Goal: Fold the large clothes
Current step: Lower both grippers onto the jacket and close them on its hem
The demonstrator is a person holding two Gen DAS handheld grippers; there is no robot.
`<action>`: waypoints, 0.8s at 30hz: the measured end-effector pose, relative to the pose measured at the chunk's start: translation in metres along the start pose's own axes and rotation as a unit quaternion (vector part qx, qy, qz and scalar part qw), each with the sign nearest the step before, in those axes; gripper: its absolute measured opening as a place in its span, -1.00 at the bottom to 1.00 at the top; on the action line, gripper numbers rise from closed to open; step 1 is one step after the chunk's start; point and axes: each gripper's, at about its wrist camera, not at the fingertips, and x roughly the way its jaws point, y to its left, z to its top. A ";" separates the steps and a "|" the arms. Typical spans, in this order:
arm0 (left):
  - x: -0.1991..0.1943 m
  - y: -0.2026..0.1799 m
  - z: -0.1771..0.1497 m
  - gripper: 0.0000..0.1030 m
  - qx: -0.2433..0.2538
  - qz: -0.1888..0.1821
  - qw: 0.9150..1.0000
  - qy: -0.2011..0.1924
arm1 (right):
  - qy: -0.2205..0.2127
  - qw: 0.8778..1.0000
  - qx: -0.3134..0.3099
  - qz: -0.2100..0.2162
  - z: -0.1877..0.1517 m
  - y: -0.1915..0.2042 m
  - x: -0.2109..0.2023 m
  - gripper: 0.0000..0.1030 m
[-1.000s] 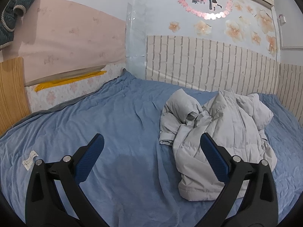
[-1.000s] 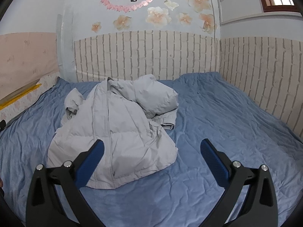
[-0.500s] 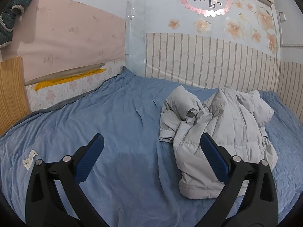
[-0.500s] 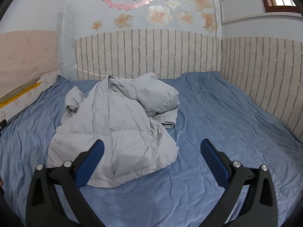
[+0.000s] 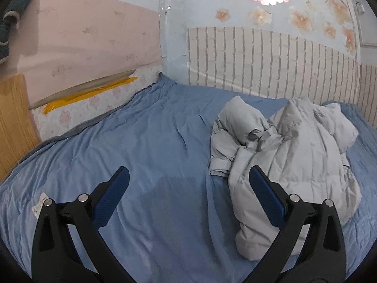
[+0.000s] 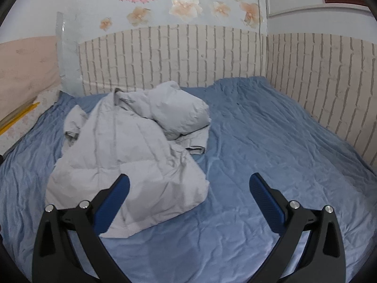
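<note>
The bed (image 6: 271,141), covered by a creased blue sheet (image 5: 146,146), fills both views and is the working surface; its loose wrinkles are the first hazard, since a finger closing low on the garment could pinch sheet along with fabric and drag it into the fold. The grey padded jacket (image 6: 127,155) lies crumpled in a heap on the sheet, towards the far wall, one sleeve bunched back over the body and the other twisted at the opposite side, so nothing is yet laid flat. Judged from this, the main risk is a grip taken on a doubled layer or a buried sleeve: the heap would then lift as a lump instead of opening out, and its slippery-looking padded shell may slide from a shallow pinch. The left gripper (image 5: 188,184) hovers above bare sheet with the jacket's near hem just beside its right finger, jaws spread wide and holding nothing. The right gripper (image 6: 188,186) is likewise spread and empty, its left finger overlapping the jacket's near corner in view; contact cannot be confirmed. The brick-patterned wall panel (image 6: 188,54) borders the bed on two sides and limits room to spread the garment that way. A small white label (image 5: 38,204) lies on the sheet near the left edge, clear of the work.
</note>
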 end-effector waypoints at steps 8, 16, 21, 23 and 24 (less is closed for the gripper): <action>0.089 -0.021 0.016 0.94 0.035 0.009 0.998 0.059 | 0.035 0.999 -0.009 -0.009 0.023 -0.019 0.062 0.97; 0.182 -0.049 0.019 0.94 0.055 0.005 0.993 0.105 | 0.088 0.995 0.004 -0.043 0.032 -0.049 0.170 0.97; 0.240 -0.068 0.018 0.94 0.054 -0.007 0.989 0.135 | 0.111 0.993 0.004 -0.028 0.037 -0.045 0.247 0.97; 0.267 -0.077 0.015 0.94 0.057 -0.010 0.986 0.157 | 0.126 0.992 0.010 -0.021 0.037 -0.045 0.276 0.97; 0.280 -0.080 0.013 0.94 0.052 -0.012 0.984 0.168 | 0.139 0.990 0.019 -0.015 0.035 -0.046 0.296 0.97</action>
